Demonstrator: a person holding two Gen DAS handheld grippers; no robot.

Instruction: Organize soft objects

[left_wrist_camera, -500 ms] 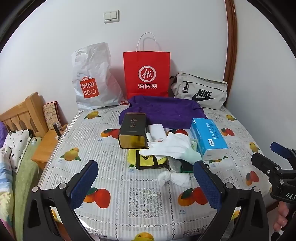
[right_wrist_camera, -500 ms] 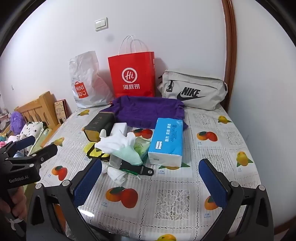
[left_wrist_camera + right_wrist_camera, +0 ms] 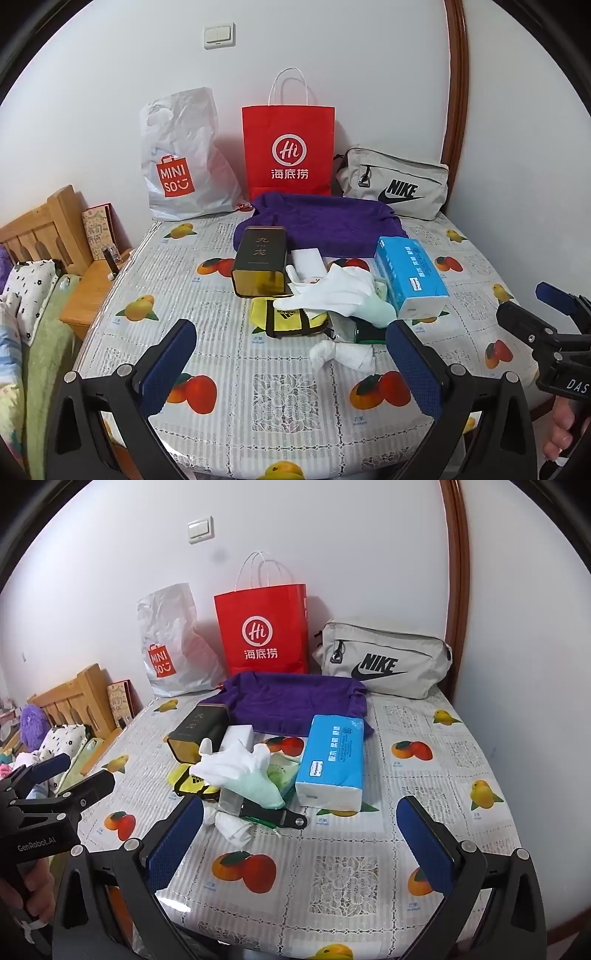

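Note:
A pile of soft things lies mid-table: a white glove [image 3: 332, 291] [image 3: 232, 764], a pale green glove [image 3: 375, 314] [image 3: 258, 794], a yellow adidas pouch [image 3: 291, 319] [image 3: 192, 784], a knotted white cloth [image 3: 343, 354] [image 3: 231, 825], a purple towel [image 3: 325, 221] [image 3: 295, 701] and a blue tissue pack [image 3: 410, 277] [image 3: 332, 764]. My left gripper [image 3: 290, 363] is open and empty, near the front edge before the pile. My right gripper [image 3: 301, 843] is open and empty, to the right of it.
A dark tin [image 3: 260, 264] and a white box [image 3: 308, 260] lie by the pile. A Miniso bag [image 3: 181, 162], red paper bag [image 3: 290, 147] and Nike bag [image 3: 395, 184] stand against the wall. A bed and wooden nightstand [image 3: 92, 288] are left of the table [image 3: 207, 406].

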